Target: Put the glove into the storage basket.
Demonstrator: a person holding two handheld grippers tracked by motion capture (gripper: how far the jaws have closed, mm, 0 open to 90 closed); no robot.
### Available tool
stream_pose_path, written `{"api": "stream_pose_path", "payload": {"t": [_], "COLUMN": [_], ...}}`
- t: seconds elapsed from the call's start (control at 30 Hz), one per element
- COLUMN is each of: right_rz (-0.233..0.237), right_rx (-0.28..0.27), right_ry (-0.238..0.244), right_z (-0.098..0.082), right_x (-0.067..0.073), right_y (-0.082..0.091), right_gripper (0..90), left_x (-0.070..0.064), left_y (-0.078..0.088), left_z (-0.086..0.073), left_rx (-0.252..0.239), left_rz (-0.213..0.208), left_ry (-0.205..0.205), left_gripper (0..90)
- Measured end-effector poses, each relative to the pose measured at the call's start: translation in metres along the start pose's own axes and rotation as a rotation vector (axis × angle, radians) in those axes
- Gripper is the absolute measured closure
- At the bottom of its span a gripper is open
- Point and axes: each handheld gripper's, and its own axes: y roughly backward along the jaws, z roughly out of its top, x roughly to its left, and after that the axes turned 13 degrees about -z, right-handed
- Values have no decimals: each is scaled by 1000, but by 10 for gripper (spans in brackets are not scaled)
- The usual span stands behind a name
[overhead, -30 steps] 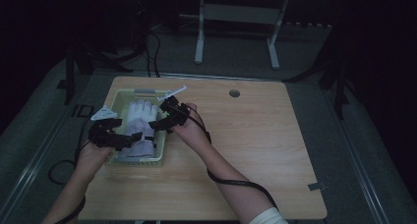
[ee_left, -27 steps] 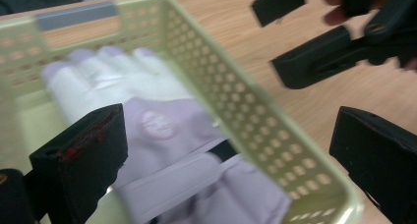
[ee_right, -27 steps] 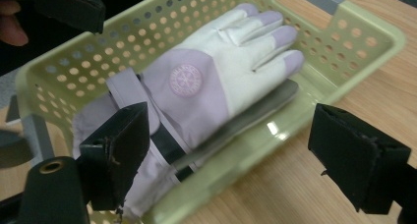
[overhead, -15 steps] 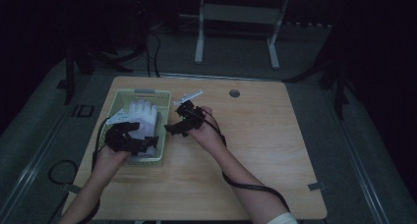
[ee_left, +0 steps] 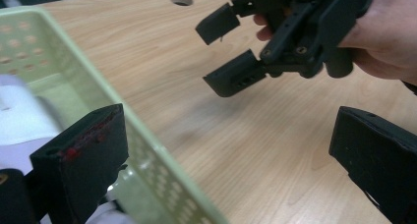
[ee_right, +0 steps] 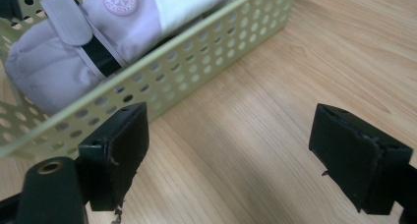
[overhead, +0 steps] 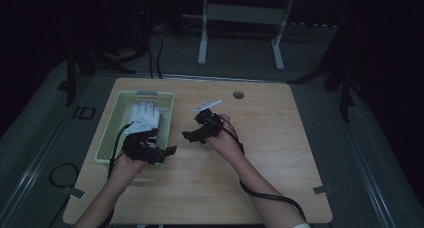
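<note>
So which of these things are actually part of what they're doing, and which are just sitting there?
Part of the job:
- white and lilac glove, lying in the basket
- pale green perforated basket
- left tool, open, at the basket's near right corner
- right tool, open, over bare table beside the basket

Just lying about:
- wooden table with its round cable hole
- metal frame on the floor behind

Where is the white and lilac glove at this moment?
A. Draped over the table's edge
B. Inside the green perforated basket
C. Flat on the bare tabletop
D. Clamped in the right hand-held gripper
B: the glove lies within the walls of the green perforated basket, and the right hand-held gripper is open and empty over bare wood.
</note>
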Motion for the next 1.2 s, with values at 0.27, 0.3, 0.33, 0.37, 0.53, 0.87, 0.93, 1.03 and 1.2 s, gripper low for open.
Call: {"api": "stream_pose_path", "payload": {"t": [0.27,0.3,0.33,0.37,0.53,0.87,0.93,1.03,1.2], "right_rz": [-9,-10,-10,-14,-12,7,7,15,17], "right_rx": [6,4,0,4,12,-29,-36,-76,-82], "right_ry": [-3,-6,-6,-7,-17,-25,-25,-18,-13], "right_z": [-15,-17,-20,-24,-38,-65,-67,-75,-83], "right_x": [-8,-9,-10,-12,-17,-23,-23,-24,-25], "right_y": [4,4,4,5,5,9,9,11,12], "right_gripper": [150,150,150,150,150,148,148,145,141], "left_x": [-8,-10,-14,-16,-27,-37,-37,-40,-40], "left_y": [-13,-15,-20,-22,-29,-48,-51,-59,-69], "left_z": [-2,-3,-4,-4,-6,-17,-18,-24,-32], "left_rx": [-7,-2,6,7,6,17,23,30,31], "left_rz": [-33,-38,-42,-39,-25,-74,-84,-95,-110], "left_ry": [-23,-27,-38,-45,-90,-80,-76,-75,-75], "left_gripper": [12,12,12,12,12,12,12,12,12]}}
